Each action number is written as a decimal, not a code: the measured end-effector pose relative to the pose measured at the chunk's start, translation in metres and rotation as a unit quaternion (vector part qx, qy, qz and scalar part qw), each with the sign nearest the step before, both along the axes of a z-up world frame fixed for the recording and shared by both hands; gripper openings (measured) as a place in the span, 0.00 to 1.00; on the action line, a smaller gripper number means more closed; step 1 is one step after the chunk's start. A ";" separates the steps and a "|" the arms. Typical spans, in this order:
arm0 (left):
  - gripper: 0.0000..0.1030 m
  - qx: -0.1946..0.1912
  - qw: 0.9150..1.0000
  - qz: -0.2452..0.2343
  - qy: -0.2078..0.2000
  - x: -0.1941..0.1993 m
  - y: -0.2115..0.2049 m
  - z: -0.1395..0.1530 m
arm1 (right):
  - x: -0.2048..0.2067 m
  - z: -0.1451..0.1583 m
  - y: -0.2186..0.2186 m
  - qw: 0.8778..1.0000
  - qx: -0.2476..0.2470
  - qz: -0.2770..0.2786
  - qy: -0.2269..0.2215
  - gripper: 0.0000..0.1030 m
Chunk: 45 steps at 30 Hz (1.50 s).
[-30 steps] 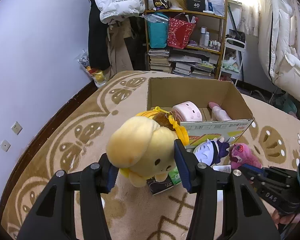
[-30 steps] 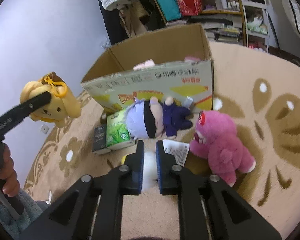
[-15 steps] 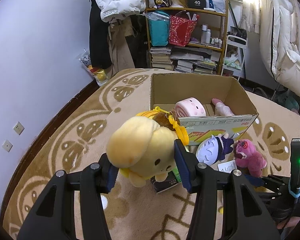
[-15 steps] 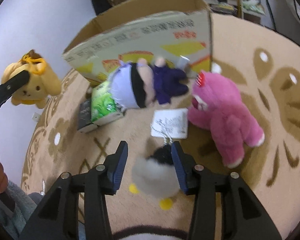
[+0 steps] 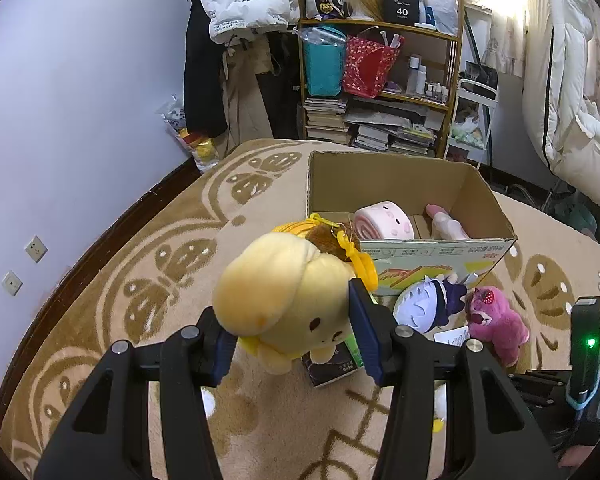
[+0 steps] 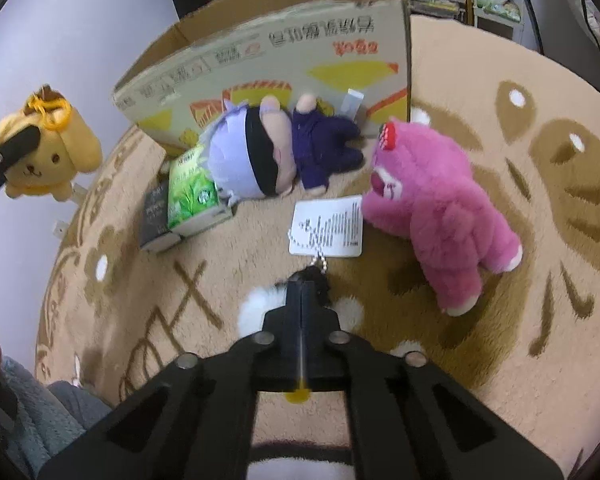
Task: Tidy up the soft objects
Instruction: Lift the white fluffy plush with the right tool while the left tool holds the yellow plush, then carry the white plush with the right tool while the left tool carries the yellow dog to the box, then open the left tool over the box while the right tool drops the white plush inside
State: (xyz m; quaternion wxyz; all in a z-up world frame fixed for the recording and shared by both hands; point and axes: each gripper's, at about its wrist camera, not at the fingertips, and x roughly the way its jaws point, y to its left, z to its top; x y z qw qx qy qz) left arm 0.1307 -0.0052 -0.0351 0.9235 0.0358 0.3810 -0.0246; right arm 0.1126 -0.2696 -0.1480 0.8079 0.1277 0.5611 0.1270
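A: Yellow dog plush hangs in the air, gripped by the left gripper, pads pressed into both sides of its head. Short of the cardboard box, above the rug. Light and squashy by the look of it; the head dents under the pads. The plastic clip on top would slip, so I judge the stuffed body the better hold.

B: And the right side?

A: The right gripper has its jaws clenched together over a small white fluffy toy on the rug, near its front edge. They have just been closing. White fur bulges out either side, so it is pinching a tuft or the dark top part; which one I cannot tell. Its paper tag on a bead chain lies flat just ahead.

B: Changes from half a second back?

A: Then the right jaws stood wide with the white toy between them; now they are together. The left grip on the dog looks the same.

B: What else lies around?

A: Purple-haired doll and pink bear on the rug against the box's printed front wall, bear beside the right corner. A green packet lies touching the doll's head. Inside the box, a pink round cushion.
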 end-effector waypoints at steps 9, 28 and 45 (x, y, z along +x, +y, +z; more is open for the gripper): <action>0.48 0.000 1.000 0.002 0.004 0.002 0.002 0.000 | 0.002 0.002 -0.002 1.000 0.016 0.004 0.002 0.01; 0.48 -0.003 1.000 -0.002 -0.008 0.018 0.002 0.020 | 0.005 0.094 -0.013 0.988 0.055 0.002 -0.146 0.01; 0.49 0.036 0.998 -0.016 -0.046 0.089 -0.019 0.048 | 0.088 0.162 -0.025 0.969 0.073 -0.033 -0.233 0.01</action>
